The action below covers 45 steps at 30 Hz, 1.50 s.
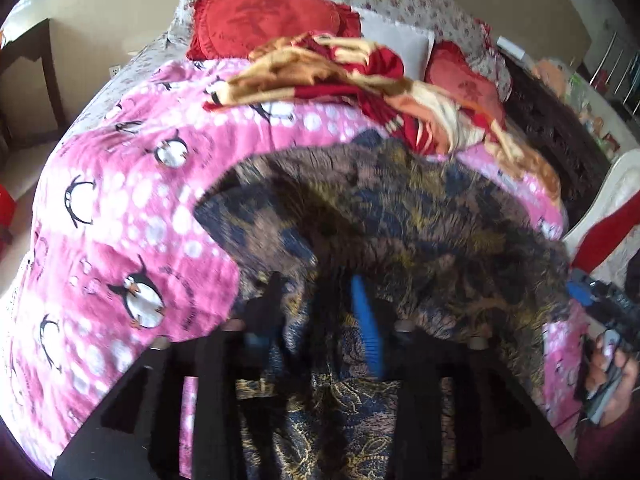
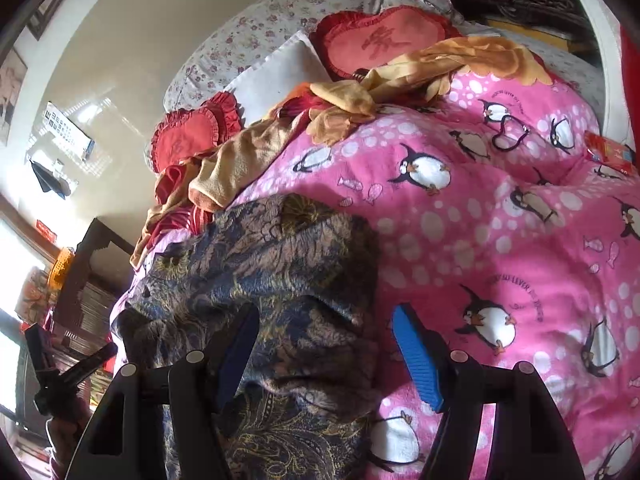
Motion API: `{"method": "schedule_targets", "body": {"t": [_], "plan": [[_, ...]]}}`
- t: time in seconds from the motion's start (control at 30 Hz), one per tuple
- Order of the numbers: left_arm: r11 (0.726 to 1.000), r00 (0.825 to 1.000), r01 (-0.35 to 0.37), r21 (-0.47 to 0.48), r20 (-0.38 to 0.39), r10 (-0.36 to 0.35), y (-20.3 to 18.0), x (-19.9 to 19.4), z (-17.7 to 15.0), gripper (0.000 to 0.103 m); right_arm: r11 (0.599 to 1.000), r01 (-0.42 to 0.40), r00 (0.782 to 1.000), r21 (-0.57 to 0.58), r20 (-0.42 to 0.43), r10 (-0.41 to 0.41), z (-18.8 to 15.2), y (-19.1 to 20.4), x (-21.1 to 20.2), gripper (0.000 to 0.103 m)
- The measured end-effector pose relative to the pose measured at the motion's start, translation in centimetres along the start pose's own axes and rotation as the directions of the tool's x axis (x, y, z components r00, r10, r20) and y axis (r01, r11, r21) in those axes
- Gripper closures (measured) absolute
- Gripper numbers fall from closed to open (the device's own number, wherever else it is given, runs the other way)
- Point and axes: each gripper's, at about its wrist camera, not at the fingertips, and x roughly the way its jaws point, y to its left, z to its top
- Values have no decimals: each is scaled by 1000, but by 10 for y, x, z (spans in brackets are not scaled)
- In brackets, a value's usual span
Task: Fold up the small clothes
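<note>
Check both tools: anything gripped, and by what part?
Left tool: the dark paisley garment drapes over its fingers, so a grip cannot be confirmed. Right tool: open, straddling the garment's edge, holding nothing.
</note>
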Motion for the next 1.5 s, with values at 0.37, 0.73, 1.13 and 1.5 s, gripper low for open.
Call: {"method": "schedule_targets", "body": {"t": [0.37,0.73,1.13,1.5], "plan": [[982,987,-157,-107,-1,158,45,31,-8,59,999,2,999,43,-50,0,-19,-22,-3,34],[993,999,53,-101,-8,-54,14,-6,-19,57,997,-20,1000,71,-22,22,-16,-28,-7,33],[998,996,-14,54,-85,19,-32,53,-5,98,997,-7,1000,79,-9,8,-18,-38,-15,33],[1000,999,5,2,45,-5,18,-24,22,98,998,-31,999,53,45,28,7,-30,-14,27]]}}
